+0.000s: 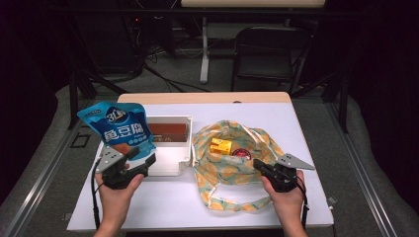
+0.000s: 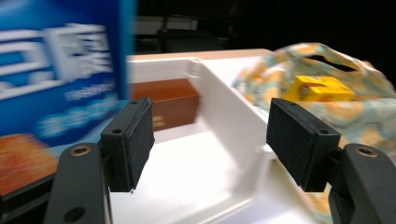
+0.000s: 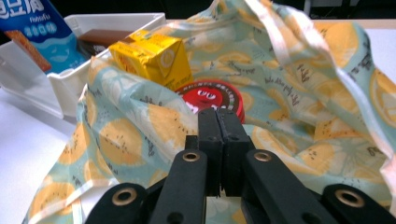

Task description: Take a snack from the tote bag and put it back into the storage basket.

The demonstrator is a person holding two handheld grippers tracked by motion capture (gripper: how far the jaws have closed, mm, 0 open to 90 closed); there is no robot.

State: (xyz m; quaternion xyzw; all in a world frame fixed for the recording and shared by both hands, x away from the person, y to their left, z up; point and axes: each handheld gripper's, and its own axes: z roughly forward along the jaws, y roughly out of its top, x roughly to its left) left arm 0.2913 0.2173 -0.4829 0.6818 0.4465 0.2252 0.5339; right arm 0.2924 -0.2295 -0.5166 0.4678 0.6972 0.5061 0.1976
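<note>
The white table (image 1: 163,202) carries a lemon-print cloth bag (image 1: 225,173) at centre right and a white plastic bin (image 1: 173,165) at centre left. The blue foil snack pouch (image 1: 121,129) stands over the bin's left end, beside the left gripper (image 1: 136,158), whose jaws are spread with nothing between them. The right gripper (image 1: 262,167), lower right, is clenched on the bag's edge, near a yellow carton (image 1: 221,146) and a red round tin (image 1: 241,153).

Left gripper (image 1: 138,159) fingers spread apart; right gripper (image 1: 260,166) fingers pressed together.

Bright table, dark surroundings — blurred left gripper view
</note>
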